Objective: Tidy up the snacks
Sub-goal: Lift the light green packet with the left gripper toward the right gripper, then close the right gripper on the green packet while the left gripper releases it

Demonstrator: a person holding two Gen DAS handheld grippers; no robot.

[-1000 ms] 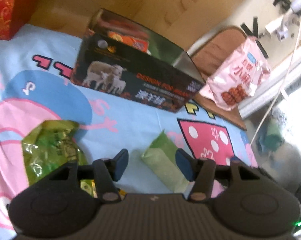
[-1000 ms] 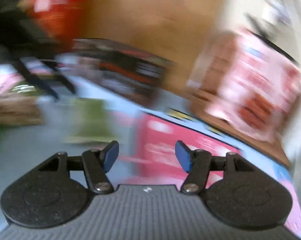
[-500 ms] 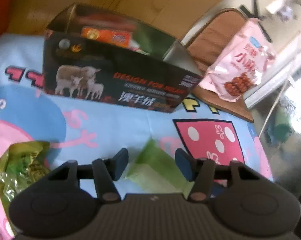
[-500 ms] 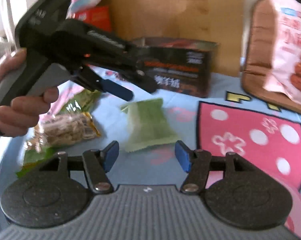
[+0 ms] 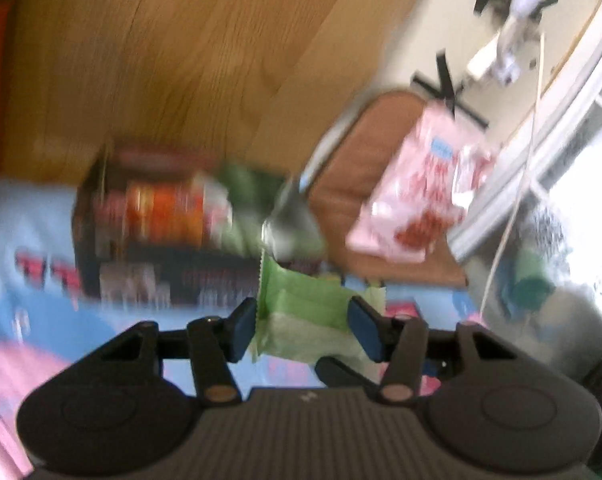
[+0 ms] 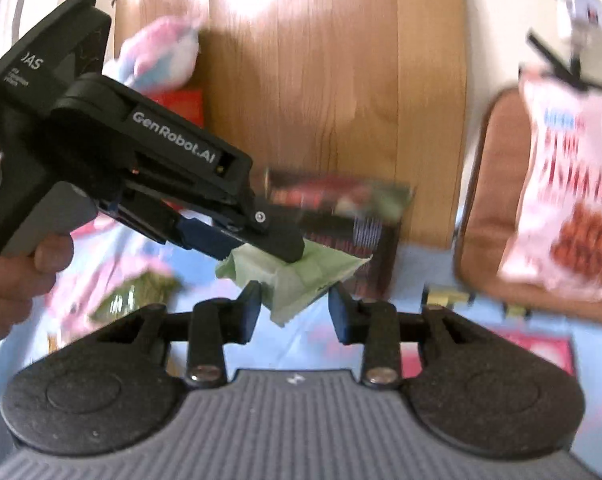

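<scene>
My left gripper (image 5: 303, 330) is shut on a light green snack packet (image 5: 307, 312) and holds it up off the blue cartoon sheet (image 5: 29, 224). In the right wrist view the left gripper (image 6: 261, 240) grips the same packet (image 6: 301, 276) above the sheet. My right gripper (image 6: 295, 312) is open and empty, just below and behind the packet. The dark open box (image 5: 169, 236) with snacks inside stands beyond the packet, against the wooden board; it also shows in the right wrist view (image 6: 341, 216). Both views are blurred.
A pink snack bag (image 5: 421, 196) leans on a brown cushion (image 5: 365, 152) at the right; the bag also shows in the right wrist view (image 6: 569, 196). A green foil packet (image 6: 133, 292) lies on the sheet at the left. A wooden board (image 5: 181, 60) stands behind.
My left gripper closed on the green packet and lifted it off the sheet toward the box. My right gripper moved in close under the packet.
</scene>
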